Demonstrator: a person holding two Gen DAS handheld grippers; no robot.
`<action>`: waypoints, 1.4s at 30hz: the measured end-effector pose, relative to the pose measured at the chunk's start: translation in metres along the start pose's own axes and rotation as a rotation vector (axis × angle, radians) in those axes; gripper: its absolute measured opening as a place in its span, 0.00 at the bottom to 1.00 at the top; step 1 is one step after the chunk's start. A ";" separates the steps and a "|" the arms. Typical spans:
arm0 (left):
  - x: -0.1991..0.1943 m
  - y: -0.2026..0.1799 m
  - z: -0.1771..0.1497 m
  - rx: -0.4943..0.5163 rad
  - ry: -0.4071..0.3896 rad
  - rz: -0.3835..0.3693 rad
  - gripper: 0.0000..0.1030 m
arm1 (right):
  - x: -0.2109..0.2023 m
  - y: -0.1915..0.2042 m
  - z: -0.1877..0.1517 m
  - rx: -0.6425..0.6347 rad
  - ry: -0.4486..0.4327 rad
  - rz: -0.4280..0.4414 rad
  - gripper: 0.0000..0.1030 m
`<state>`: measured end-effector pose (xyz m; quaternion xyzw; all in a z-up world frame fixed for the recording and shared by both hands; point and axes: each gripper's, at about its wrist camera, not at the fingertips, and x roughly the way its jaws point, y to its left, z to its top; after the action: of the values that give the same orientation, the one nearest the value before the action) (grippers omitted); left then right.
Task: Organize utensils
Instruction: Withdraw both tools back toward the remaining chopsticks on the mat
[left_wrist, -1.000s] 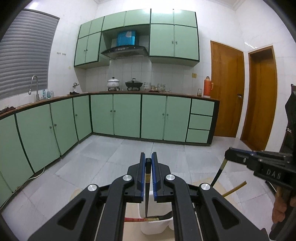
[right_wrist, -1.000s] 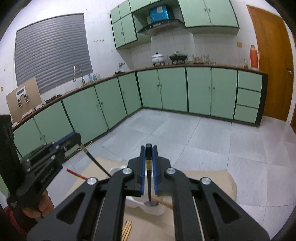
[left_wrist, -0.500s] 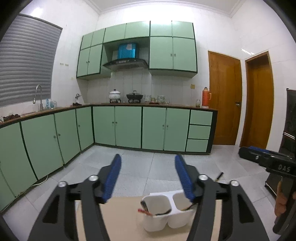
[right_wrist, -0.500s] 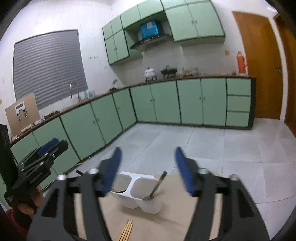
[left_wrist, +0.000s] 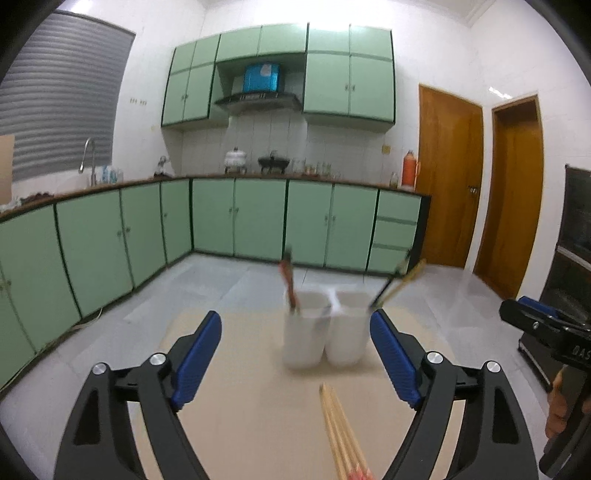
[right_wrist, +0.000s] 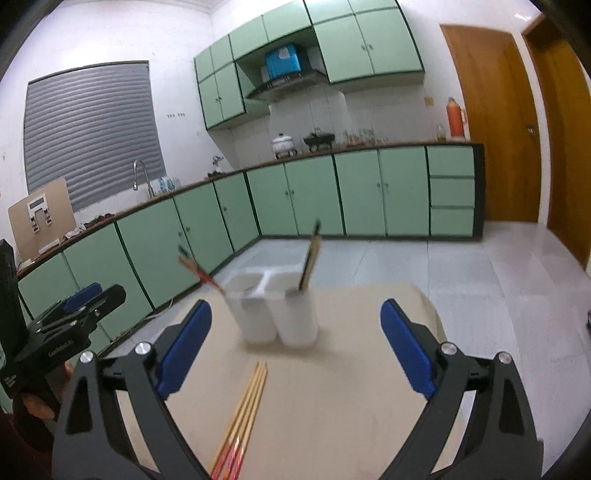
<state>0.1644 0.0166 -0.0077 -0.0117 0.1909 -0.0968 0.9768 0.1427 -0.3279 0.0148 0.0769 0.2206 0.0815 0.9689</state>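
A white two-compartment utensil holder (left_wrist: 325, 328) (right_wrist: 277, 314) stands on the beige table (left_wrist: 258, 406) (right_wrist: 332, 406). Red-handled utensils lean in one compartment (left_wrist: 288, 280) (right_wrist: 199, 275); dark and tan ones stand in the other (left_wrist: 399, 280) (right_wrist: 310, 262). A bundle of wooden chopsticks (left_wrist: 341, 435) (right_wrist: 243, 413) lies on the table in front of the holder. My left gripper (left_wrist: 295, 354) is open and empty, short of the holder. My right gripper (right_wrist: 295, 347) is open and empty, short of the holder. Each gripper shows at the edge of the other's view (left_wrist: 546, 328) (right_wrist: 74, 317).
Green kitchen cabinets (left_wrist: 240, 218) line the far wall and the left side. Two wooden doors (left_wrist: 447, 184) stand at the right. The tiled floor (right_wrist: 480, 266) lies beyond the table's far edge. A dark appliance (left_wrist: 576, 258) is at the right.
Both grippers opened and let go of their utensils, which now stand in the holder. Both have pulled back from it, so the chopsticks on the table show.
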 end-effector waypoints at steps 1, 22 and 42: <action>-0.001 0.001 -0.007 0.001 0.018 0.005 0.79 | -0.002 0.000 -0.012 0.010 0.019 -0.005 0.87; -0.005 0.004 -0.143 0.014 0.361 0.033 0.68 | 0.001 0.054 -0.154 -0.008 0.275 0.009 0.73; -0.004 0.013 -0.159 -0.026 0.391 0.025 0.58 | 0.022 0.088 -0.180 -0.098 0.288 -0.050 0.35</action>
<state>0.1037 0.0321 -0.1546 -0.0029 0.3783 -0.0826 0.9220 0.0725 -0.2176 -0.1387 0.0117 0.3548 0.0783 0.9316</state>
